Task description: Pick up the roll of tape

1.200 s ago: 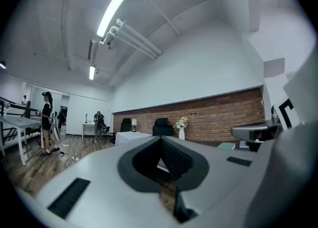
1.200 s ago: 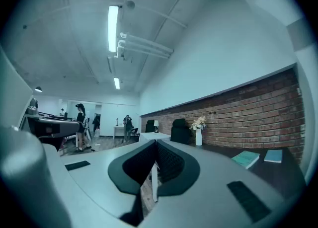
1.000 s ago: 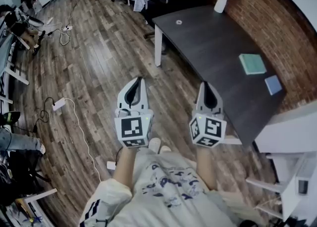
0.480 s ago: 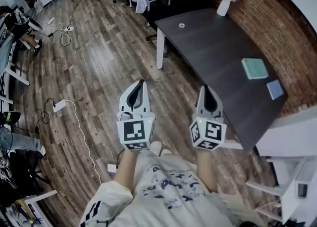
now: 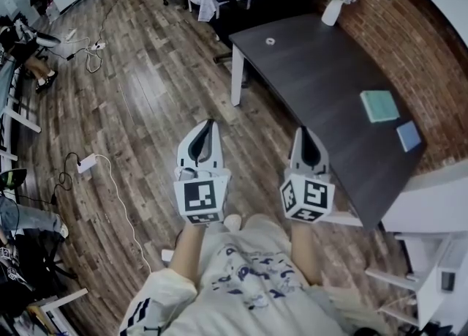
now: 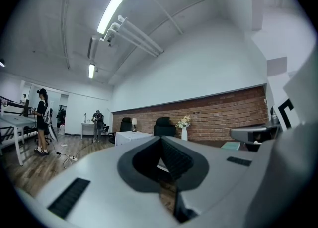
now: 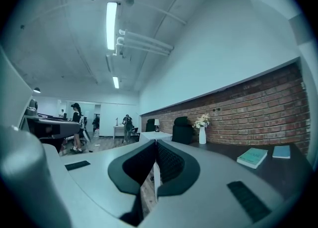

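White charger [image 5: 86,163] on the left floor sits slightly nearer than 1 second ago. Left gripper [image 5: 207,124] and right gripper [image 5: 305,131]: jaws pressed together, empty. Roll of tape [image 5: 270,40] lies far on the dark table [image 5: 314,86] (vase [image 5: 333,11] beyond, 2 books [image 5: 379,105] right).

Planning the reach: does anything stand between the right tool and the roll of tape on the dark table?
Nothing visible does. Only bare tabletop lies between the right tool and the roll of tape; the green book and vase sit off to the right.
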Demonstrator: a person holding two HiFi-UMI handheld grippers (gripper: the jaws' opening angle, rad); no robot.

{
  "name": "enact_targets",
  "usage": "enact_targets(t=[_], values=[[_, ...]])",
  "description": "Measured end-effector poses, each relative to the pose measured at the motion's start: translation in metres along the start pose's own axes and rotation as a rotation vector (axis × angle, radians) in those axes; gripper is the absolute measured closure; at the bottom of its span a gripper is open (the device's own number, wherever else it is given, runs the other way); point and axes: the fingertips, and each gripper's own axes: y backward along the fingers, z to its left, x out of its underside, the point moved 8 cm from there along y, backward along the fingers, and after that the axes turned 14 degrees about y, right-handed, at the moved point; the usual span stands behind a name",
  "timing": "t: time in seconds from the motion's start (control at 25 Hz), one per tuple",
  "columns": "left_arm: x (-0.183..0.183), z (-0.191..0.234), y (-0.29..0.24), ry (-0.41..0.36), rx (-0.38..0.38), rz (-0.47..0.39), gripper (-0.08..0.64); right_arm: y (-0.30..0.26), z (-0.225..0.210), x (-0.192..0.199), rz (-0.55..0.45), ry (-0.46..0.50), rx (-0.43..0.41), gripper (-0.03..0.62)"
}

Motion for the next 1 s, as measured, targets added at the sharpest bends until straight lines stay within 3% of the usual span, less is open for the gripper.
enact_targets(t=[0.52, 0.8, 1.0], values=[[0.01, 0.012, -0.07, 0.019, -0.012, 0.04, 0.56, -0.07, -0.006, 0.013, 0.043, 0.003, -0.027, 0.588], [0.005, 0.019, -0.143, 0.017, -0.039, 0.044, 0.558, -0.149, -0.028, 0.011, 0.022, -0.003, -0.05, 0.588], [-0.004, 0.027, -0.206, 0.02, -0.061, 0.046, 0.558, -0.217, -0.04, 0.0, -0.023, 0.009, -0.116, 0.586]])
